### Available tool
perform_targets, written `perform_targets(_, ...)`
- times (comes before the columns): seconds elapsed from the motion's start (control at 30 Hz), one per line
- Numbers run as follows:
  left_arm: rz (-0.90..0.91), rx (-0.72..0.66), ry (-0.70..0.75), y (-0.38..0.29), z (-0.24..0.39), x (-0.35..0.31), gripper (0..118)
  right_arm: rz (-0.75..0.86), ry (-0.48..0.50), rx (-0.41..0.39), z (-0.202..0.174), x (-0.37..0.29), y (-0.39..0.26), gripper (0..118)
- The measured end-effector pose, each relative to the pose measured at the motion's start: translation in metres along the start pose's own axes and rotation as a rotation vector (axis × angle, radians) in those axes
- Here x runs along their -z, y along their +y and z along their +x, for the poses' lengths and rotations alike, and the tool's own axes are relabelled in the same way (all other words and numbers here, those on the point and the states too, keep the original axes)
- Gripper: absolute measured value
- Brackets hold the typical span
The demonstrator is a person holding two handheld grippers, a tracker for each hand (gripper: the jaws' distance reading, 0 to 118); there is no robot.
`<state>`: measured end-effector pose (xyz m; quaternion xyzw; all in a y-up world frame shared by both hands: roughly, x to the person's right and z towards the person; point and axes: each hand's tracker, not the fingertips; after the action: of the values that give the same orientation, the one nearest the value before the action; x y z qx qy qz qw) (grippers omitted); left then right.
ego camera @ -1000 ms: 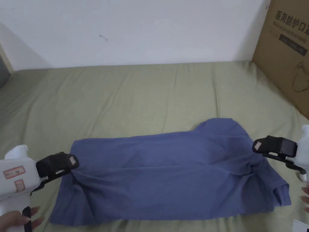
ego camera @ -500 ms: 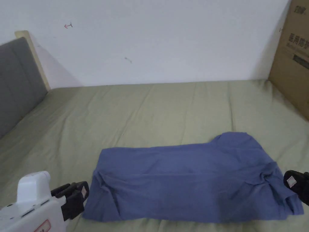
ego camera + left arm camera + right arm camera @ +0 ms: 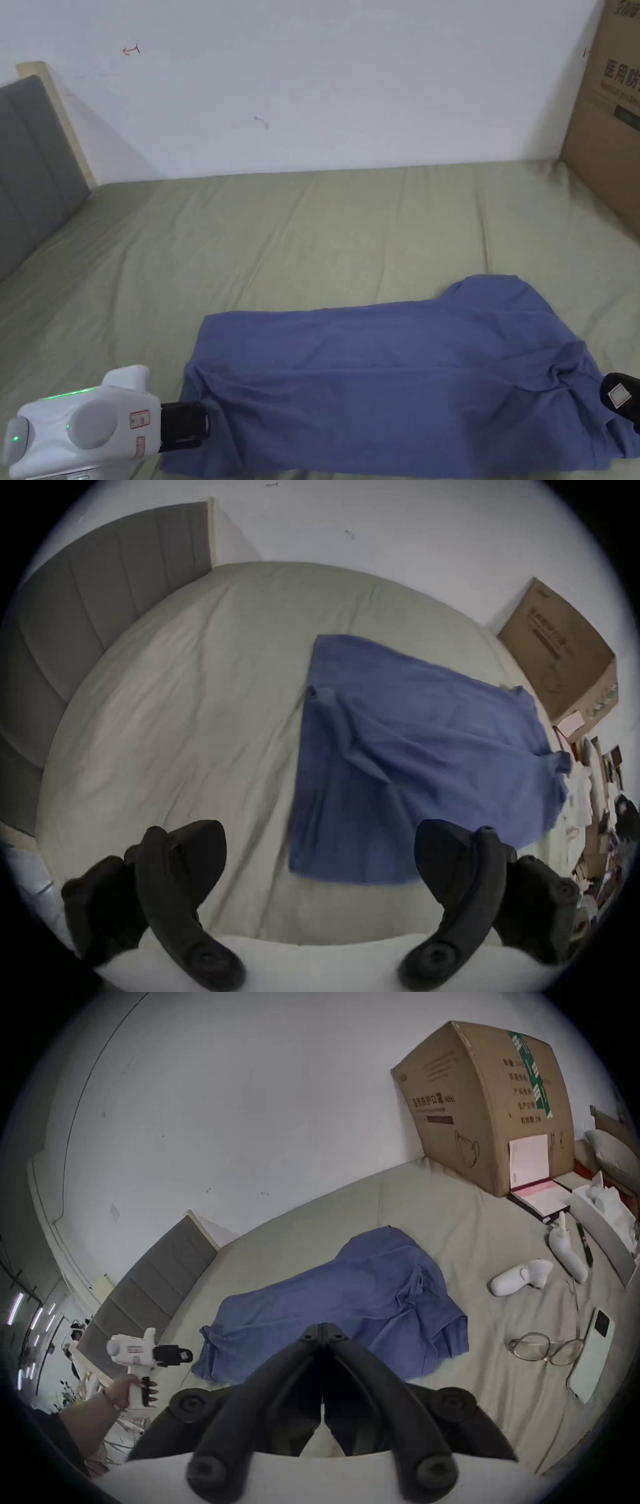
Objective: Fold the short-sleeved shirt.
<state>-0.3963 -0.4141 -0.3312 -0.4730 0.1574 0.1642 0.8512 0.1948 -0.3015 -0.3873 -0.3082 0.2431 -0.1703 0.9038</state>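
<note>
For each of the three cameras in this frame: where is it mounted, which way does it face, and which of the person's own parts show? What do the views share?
Head view: from the person's head, looking down across the bed at the blue shirt; left gripper at lower left, right gripper at the right edge.
Left gripper view: rides the left gripper, facing the shirt from its hem end; jaws spread wide.
Right gripper view: rides the right gripper, jaws together, facing the shirt; the person's left hand shows.
Shared: shirt, bed, cardboard box.
</note>
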Motion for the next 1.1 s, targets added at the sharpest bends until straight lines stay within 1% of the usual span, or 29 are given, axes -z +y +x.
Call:
perform_targets(0.13, -0.084, -0.020, 0.089, -0.008, -0.009, 0.044, 112, -0.036, -0.024, -0.001, 0.005, 0.012, -0.003, 0)
perform_targets(0.17, -0.125, -0.030, 0.086, -0.014, -0.006, 0.044, 110, -0.041, -0.035, -0.002, 0.006, 0.015, -0.003, 0)
perform_targets(0.2, -0.106, -0.031, 0.059, -0.019, -0.001, 0.041, 108, -0.044, -0.038, 0.001, 0.008, 0.016, -0.003, 0)
perform_targets(0.23, -0.047, -0.001, 0.079, -0.020, 0.004, 0.031, 102, -0.045, -0.036, 0.008, 0.011, 0.016, -0.004, 0)
perform_targets(0.27, -0.017, 0.013, 0.056, -0.021, 0.009, 0.023, 87, -0.047, -0.034, 0.018, 0.013, 0.017, -0.004, 0)
perform_targets(0.33, 0.036, 0.060, 0.028, -0.024, 0.016, 0.010, 23, -0.047, -0.035, 0.033, 0.016, 0.018, -0.004, 0)
perform_targets(0.37, 0.043, 0.093, 0.008, -0.025, 0.022, 0.006, 3, -0.046, -0.040, 0.038, 0.019, 0.018, -0.005, 0)
perform_targets(0.4, 0.031, 0.117, -0.017, -0.027, 0.028, 0.003, 2, -0.046, -0.048, 0.042, 0.021, 0.018, -0.004, 0)
perform_targets(0.5, 0.041, 0.061, -0.074, -0.028, 0.033, -0.015, 2, -0.032, -0.059, 0.066, 0.030, 0.015, 0.003, 0)
perform_targets(0.57, 0.087, 0.027, -0.069, -0.022, 0.030, -0.026, 2, -0.015, -0.060, 0.081, 0.040, 0.014, 0.012, 0)
perform_targets(0.6, 0.104, 0.015, -0.072, -0.017, 0.028, -0.031, 2, -0.015, -0.077, 0.079, 0.046, 0.016, 0.019, 10)
perform_targets(0.67, 0.124, 0.002, -0.073, -0.013, 0.025, -0.042, 2, -0.050, -0.110, 0.063, 0.062, 0.024, 0.031, 56)
perform_targets(0.73, 0.139, -0.007, -0.076, -0.009, 0.023, -0.050, 2, -0.140, -0.146, 0.074, 0.081, 0.042, 0.040, 84)
perform_targets(0.77, 0.142, -0.010, -0.079, -0.009, 0.022, -0.053, 2, -0.173, -0.156, 0.090, 0.090, 0.051, 0.040, 112)
perform_targets(0.8, 0.146, -0.011, -0.076, -0.010, 0.022, -0.057, 2, -0.180, -0.162, 0.115, 0.101, 0.056, 0.037, 118)
perform_targets(0.9, 0.165, -0.008, -0.063, -0.011, 0.021, -0.062, 2, -0.303, -0.223, 0.214, 0.130, 0.091, 0.033, 118)
perform_targets(0.97, 0.161, -0.006, -0.055, -0.011, 0.020, -0.062, 2, -0.368, -0.263, 0.234, 0.145, 0.110, 0.024, 117)
perform_targets(1.0, 0.156, -0.010, -0.057, -0.011, 0.017, -0.058, 2, -0.416, -0.270, 0.230, 0.161, 0.124, 0.024, 117)
perform_targets(1.03, 0.145, -0.013, -0.061, -0.012, 0.017, -0.057, 2, -0.458, -0.272, 0.232, 0.169, 0.134, 0.020, 116)
perform_targets(1.07, 0.135, -0.011, -0.060, -0.013, 0.017, -0.055, 2, -0.498, -0.266, 0.230, 0.172, 0.140, 0.016, 113)
perform_targets(1.1, 0.125, -0.003, -0.053, -0.015, 0.018, -0.053, 2, -0.527, -0.268, 0.209, 0.172, 0.143, 0.012, 97)
